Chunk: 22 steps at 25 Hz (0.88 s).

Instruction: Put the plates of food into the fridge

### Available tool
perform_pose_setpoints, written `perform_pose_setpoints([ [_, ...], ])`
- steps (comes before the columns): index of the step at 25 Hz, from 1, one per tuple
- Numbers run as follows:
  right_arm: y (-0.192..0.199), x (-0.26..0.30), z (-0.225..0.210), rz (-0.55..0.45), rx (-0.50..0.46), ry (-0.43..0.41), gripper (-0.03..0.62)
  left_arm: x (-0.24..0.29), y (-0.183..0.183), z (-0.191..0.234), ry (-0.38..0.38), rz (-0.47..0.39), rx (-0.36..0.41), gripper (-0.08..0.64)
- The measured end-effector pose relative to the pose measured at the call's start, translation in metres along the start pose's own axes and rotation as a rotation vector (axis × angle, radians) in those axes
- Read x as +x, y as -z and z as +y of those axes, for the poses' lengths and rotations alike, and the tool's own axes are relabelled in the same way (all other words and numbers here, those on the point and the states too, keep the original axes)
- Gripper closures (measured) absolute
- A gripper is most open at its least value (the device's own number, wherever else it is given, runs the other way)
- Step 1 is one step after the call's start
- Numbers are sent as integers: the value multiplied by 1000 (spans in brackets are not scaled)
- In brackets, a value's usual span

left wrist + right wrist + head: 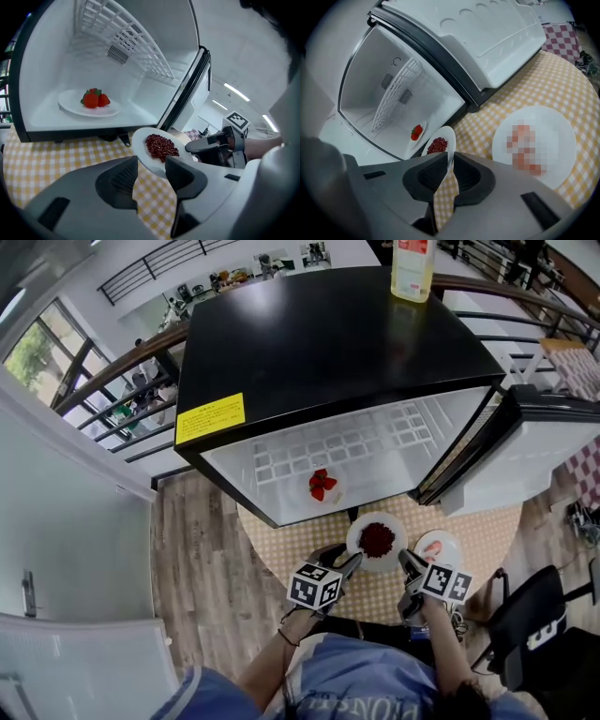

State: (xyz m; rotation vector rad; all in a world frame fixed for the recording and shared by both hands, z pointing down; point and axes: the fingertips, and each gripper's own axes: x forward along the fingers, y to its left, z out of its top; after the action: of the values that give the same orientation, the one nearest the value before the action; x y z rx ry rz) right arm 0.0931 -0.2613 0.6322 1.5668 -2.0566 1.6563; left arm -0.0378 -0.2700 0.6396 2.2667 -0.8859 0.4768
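Observation:
A white plate of red beans (377, 540) hangs just in front of the open fridge (328, 343), above the yellow checked tablecloth (291, 554). My right gripper (410, 564) is shut on that plate's right rim; in the right gripper view the plate of beans (438, 144) runs edge-on into the right gripper (451, 161). My left gripper (349, 564) is at the plate's left rim. In the left gripper view the left gripper (152, 171) stands wide, the plate of beans (161, 146) lying between its fingers with a gap beside the left pad. A plate of strawberries (322, 486) sits inside the fridge.
A third white plate (555, 140) with blurred food lies on the cloth to the right. The fridge door (525, 442) stands open at the right. A wire shelf (126, 33) sits high inside the fridge. A bottle (412, 268) stands on top. A black chair (534, 624) is at the lower right.

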Motion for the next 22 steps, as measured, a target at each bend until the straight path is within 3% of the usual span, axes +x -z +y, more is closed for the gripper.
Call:
perform_pose_setpoints([
  [8,-50,14,31,-77,-31,-38,540,4,-69,18,-36,-133,-14,371],
  [15,-81,40,40,-104,-17,-40,541,20,-98,41,-92,-115,-24,371],
  [19,-86,55,37,-107,53,-32,543,30,-105,53,-137,-87,-73,371],
  [22,-84,63,30,-115,164,-33,546,36,-109,60,-162,-72,-99,371],
])
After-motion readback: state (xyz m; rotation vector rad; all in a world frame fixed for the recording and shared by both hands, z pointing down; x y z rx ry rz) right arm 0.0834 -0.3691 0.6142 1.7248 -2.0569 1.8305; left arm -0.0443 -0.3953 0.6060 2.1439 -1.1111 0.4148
